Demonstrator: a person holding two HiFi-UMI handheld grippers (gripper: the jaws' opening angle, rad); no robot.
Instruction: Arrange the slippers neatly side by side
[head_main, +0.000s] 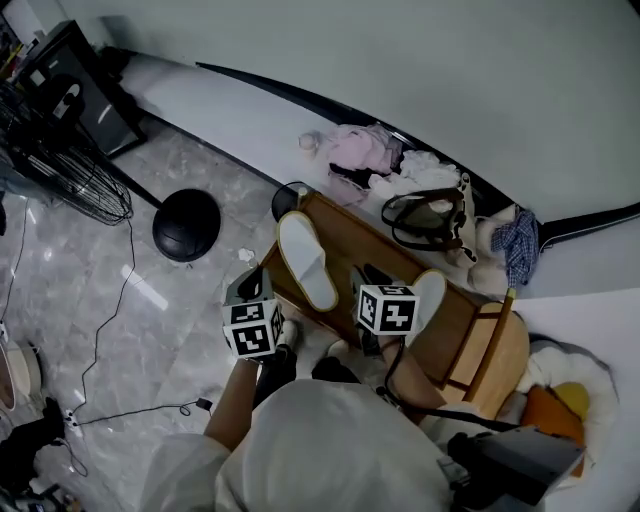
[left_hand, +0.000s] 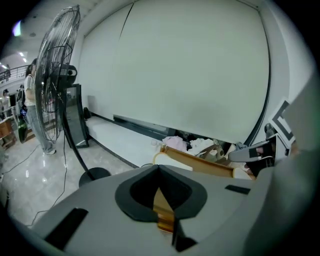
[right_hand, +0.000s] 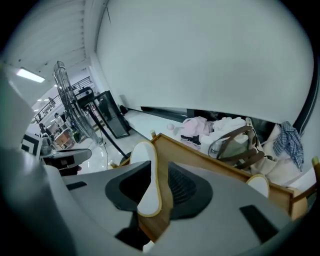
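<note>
Two white slippers lie soles up on a wooden tray (head_main: 352, 235). The left slipper (head_main: 305, 258) lies lengthwise near the tray's left end. The right slipper (head_main: 430, 292) is partly hidden behind the marker cube of my right gripper (head_main: 368, 280). That gripper hovers over the tray's middle, open. In the right gripper view the left slipper (right_hand: 144, 165) shows through the gap, apart from the pads, and the other slipper (right_hand: 258, 184) peeks out at the right. My left gripper (head_main: 258, 283) is at the tray's near left corner, its tips together, nothing held.
A standing fan (head_main: 60, 170) and its round black base (head_main: 186, 225) are on the marble floor to the left, with cables. Behind the tray lie a brown-handled bag (head_main: 430, 215), pink and white clothes (head_main: 365, 150) and a checked cloth (head_main: 515, 245). A wooden chair (head_main: 490, 350) stands right.
</note>
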